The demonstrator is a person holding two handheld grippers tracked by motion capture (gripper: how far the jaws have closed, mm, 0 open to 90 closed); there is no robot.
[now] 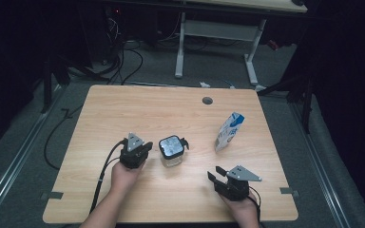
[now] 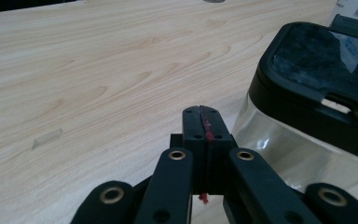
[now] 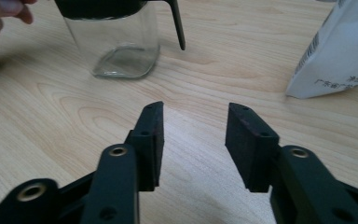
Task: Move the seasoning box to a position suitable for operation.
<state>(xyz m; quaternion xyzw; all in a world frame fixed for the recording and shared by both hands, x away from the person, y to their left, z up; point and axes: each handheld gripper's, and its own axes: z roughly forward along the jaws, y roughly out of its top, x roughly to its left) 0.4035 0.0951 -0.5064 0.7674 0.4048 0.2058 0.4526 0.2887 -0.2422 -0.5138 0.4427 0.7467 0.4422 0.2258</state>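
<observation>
Glass jar (image 1: 171, 151) sitting mid-table under its black lid, base showing in right gripper view; left gripper (image 1: 145, 146) lying at its 9 o'clock, jaws pressing together on nothing; right gripper (image 1: 213, 173) at 5 o'clock gaping part-open, empty.

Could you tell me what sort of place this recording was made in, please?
Probably a lab or workshop: a light wooden table on grey floor, black cables trailing behind it, a white-legged workbench beyond, and dark surroundings.
</observation>
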